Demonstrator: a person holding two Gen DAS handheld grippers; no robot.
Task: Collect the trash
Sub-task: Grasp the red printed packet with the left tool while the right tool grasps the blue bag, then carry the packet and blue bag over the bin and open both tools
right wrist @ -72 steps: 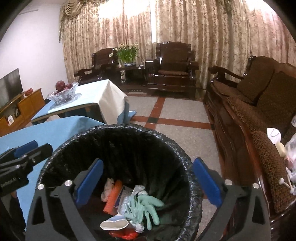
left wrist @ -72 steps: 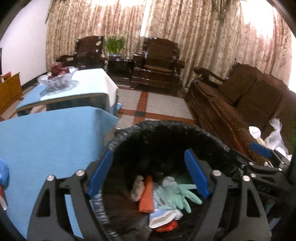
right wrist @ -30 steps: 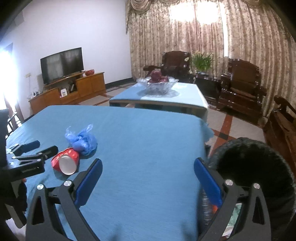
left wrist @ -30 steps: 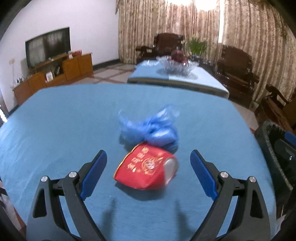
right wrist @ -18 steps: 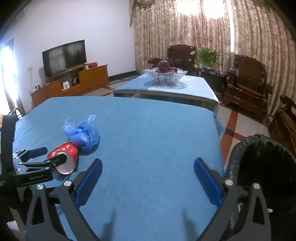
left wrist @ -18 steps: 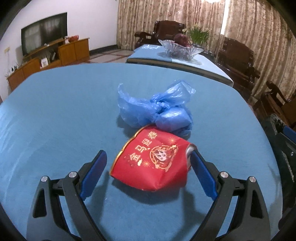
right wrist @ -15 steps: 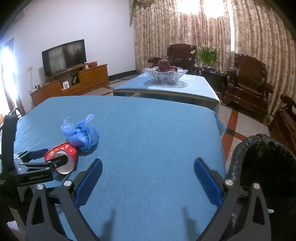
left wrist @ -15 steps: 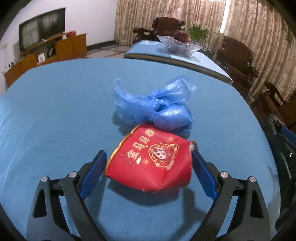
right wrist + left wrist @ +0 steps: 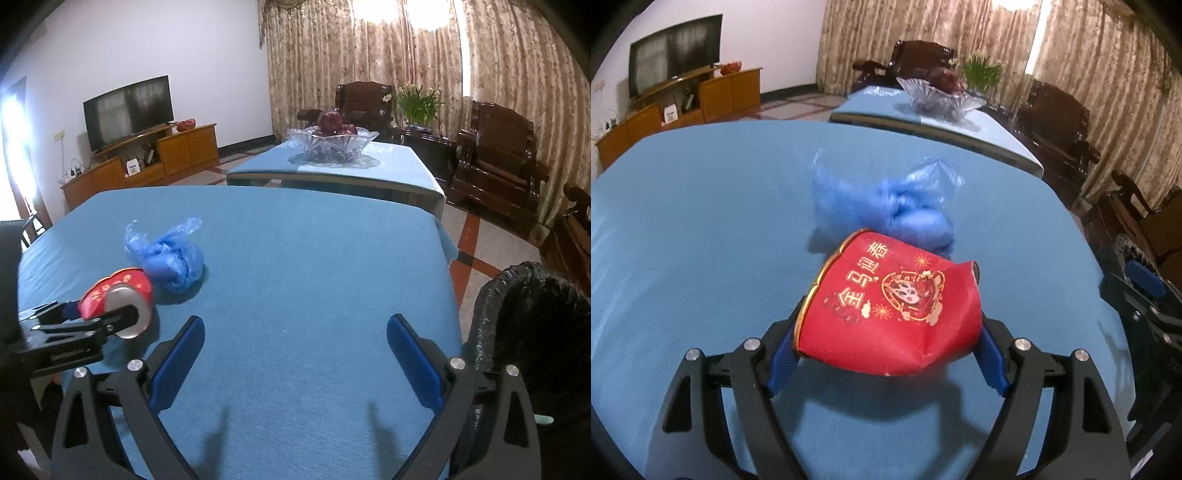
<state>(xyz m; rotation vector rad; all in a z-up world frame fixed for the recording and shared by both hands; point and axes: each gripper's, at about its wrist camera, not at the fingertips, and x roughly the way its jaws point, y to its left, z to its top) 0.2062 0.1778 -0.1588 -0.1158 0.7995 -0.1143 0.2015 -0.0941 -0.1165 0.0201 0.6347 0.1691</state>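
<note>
A crushed red paper cup (image 9: 894, 314) with gold print lies on its side on the blue table. My left gripper (image 9: 886, 350) is shut on it, one blue pad against each end. The cup (image 9: 118, 299) and left gripper (image 9: 92, 321) also show at the left of the right wrist view. A crumpled blue plastic bag (image 9: 897, 206) lies just behind the cup; in the right wrist view the bag (image 9: 166, 258) touches it. My right gripper (image 9: 291, 358) is open and empty above the table. The black-lined trash bin (image 9: 535, 332) stands off the table's right edge.
The blue tablecloth (image 9: 314, 251) covers the table. Behind it stands a second table with a glass fruit bowl (image 9: 332, 144). A TV cabinet (image 9: 147, 162) is at the left; dark wooden armchairs (image 9: 495, 162) stand at the right.
Both grippers swung from over the bin to the table. My left gripper moved up to the red cup and closed on it, denting it. The right gripper stayed open.
</note>
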